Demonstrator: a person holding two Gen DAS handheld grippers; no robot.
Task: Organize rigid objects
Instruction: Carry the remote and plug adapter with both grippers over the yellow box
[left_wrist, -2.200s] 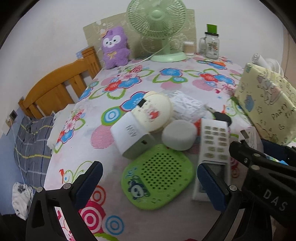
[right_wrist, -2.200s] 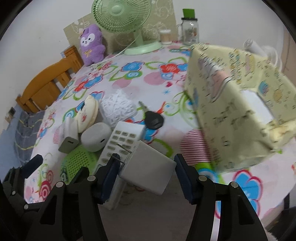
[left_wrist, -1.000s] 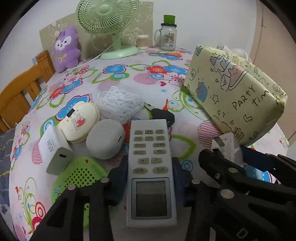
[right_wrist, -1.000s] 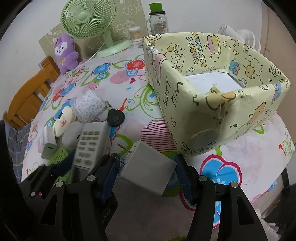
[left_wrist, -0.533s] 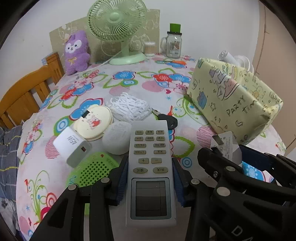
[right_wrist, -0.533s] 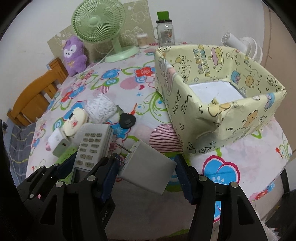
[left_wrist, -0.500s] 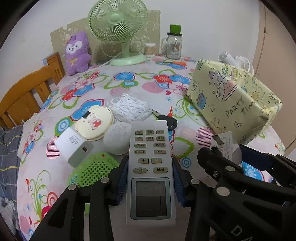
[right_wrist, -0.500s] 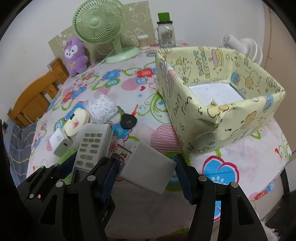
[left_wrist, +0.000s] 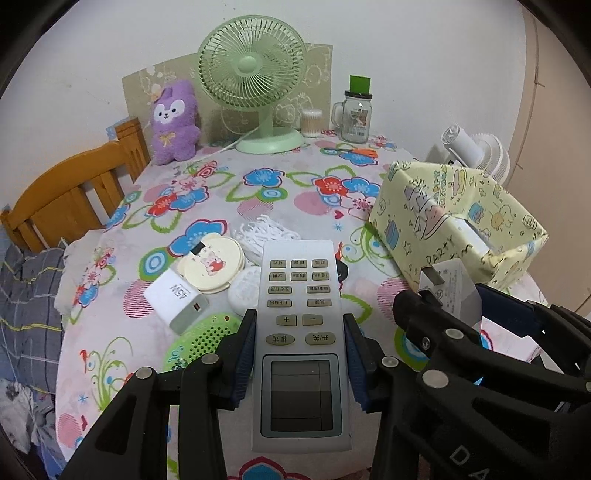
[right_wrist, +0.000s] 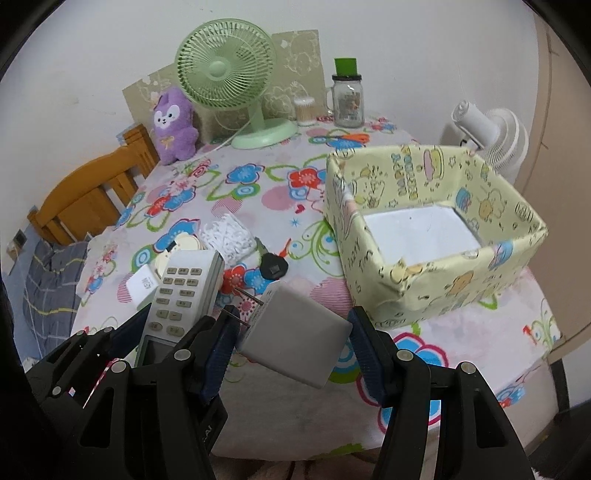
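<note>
My left gripper (left_wrist: 300, 354) is shut on a white remote control (left_wrist: 300, 314) and holds it above the table; the remote also shows in the right wrist view (right_wrist: 181, 291). My right gripper (right_wrist: 291, 343) is shut on a white charger plug (right_wrist: 295, 338), prongs pointing left, held above the table's front edge. The yellow patterned box (right_wrist: 436, 280) stands open on the right, its white floor bare. It also shows in the left wrist view (left_wrist: 447, 236). On the table lie a white 45W charger (left_wrist: 176, 297), a round cream case (left_wrist: 210, 264), a white puck (left_wrist: 244, 290) and a green perforated pad (left_wrist: 199, 341).
A black key (right_wrist: 272, 266) and a pile of white cord (right_wrist: 227, 238) lie mid-table. A green fan (left_wrist: 255, 88), a purple plush (left_wrist: 173, 122) and a glass jar (left_wrist: 355, 110) stand at the back. A wooden chair (left_wrist: 70, 195) is on the left, a white fan (right_wrist: 491, 136) at the right.
My left gripper closed on the remote and has lifted it off the table. Both grippers have risen and pulled back, so the box's open inside now shows more fully.
</note>
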